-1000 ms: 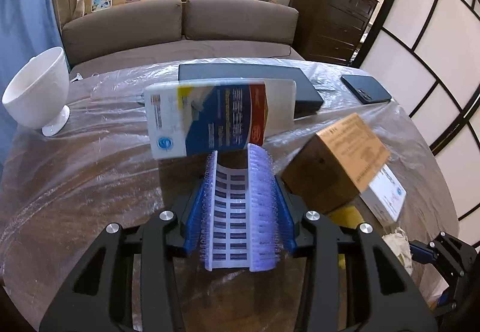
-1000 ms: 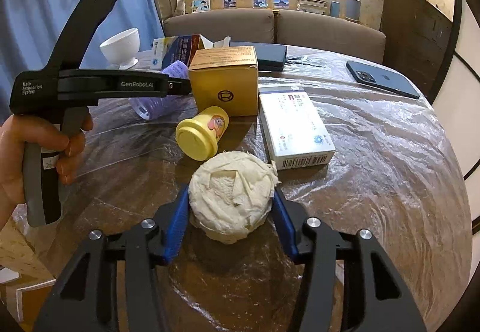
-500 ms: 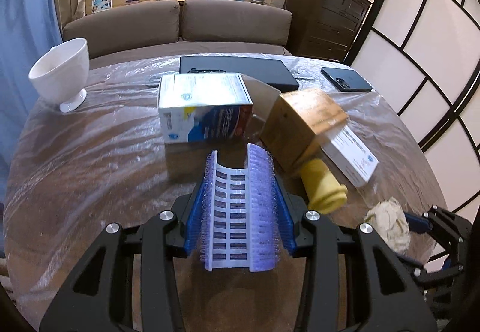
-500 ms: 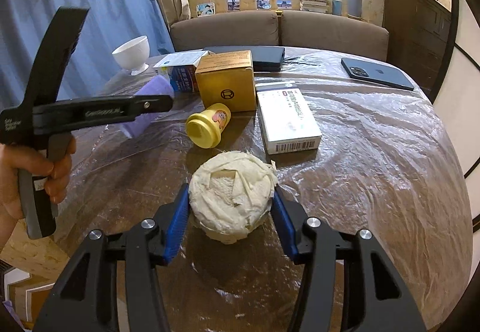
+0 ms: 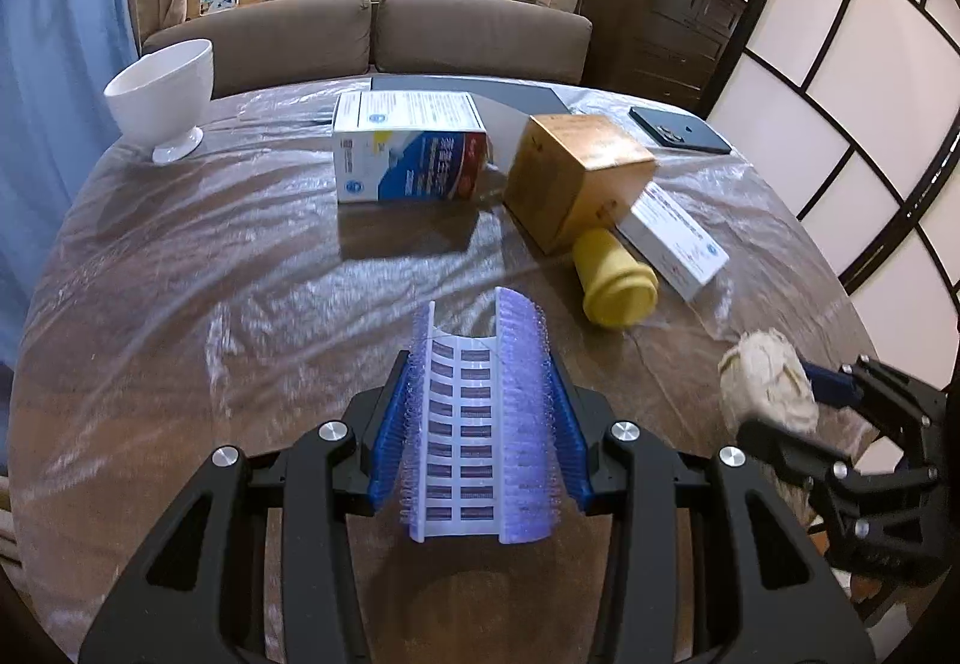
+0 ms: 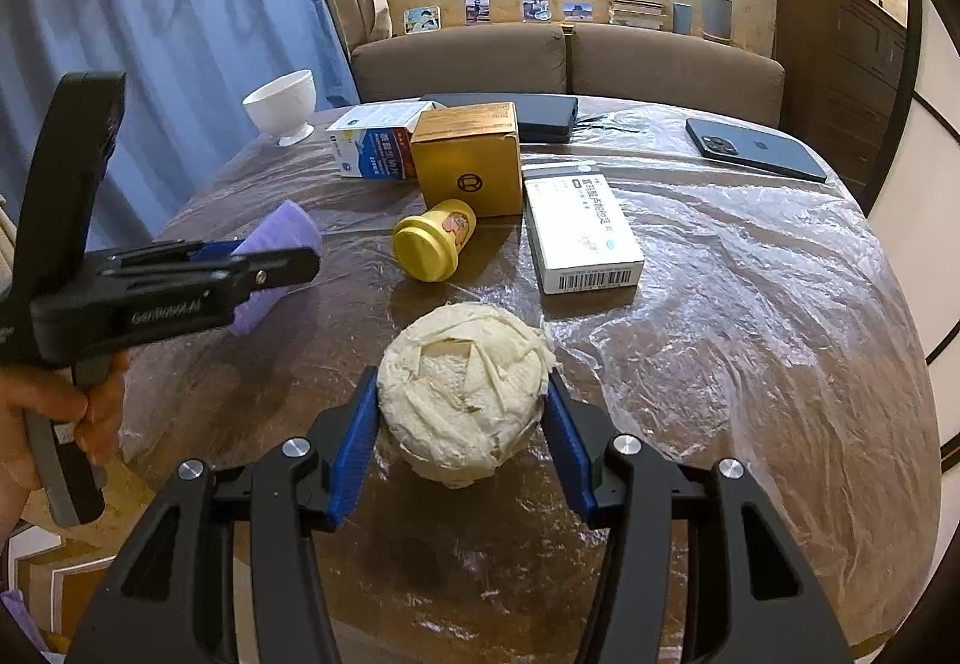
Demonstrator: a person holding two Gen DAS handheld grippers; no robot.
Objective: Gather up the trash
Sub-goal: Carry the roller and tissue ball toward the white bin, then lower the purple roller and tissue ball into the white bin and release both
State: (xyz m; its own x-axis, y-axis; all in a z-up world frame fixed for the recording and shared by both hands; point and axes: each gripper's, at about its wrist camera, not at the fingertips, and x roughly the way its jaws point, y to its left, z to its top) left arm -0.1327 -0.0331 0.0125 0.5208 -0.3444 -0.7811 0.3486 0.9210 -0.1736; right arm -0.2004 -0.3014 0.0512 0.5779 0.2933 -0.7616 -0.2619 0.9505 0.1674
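My left gripper (image 5: pixel 480 358) is shut on a purple bristly strip (image 5: pixel 480 424) with a white barcode label, bent into a U between the blue pads. It hangs over the near part of the plastic-covered table (image 5: pixel 210 274). In the right wrist view the same gripper (image 6: pixel 258 268) sits at the left in a person's hand, with the purple strip (image 6: pixel 282 232) poking out. My right gripper (image 6: pixel 462 394) is shut on a crumpled ball of off-white paper (image 6: pixel 465 388) just above the table. The left wrist view shows that paper ball (image 5: pixel 765 382) at the lower right.
Mid-table lie a yellow cup on its side (image 6: pixel 435 241), a brown cardboard box (image 6: pixel 471 159), a blue-and-white box (image 5: pixel 408 153) and a flat white box (image 6: pixel 579 226). A white bowl (image 5: pixel 165 93), a dark laptop (image 5: pixel 468 84) and a phone (image 6: pixel 756 147) sit farther back.
My left gripper has drawn back from the boxes toward the table's near edge, still holding the purple strip. The right gripper has backed off slightly with the paper ball.
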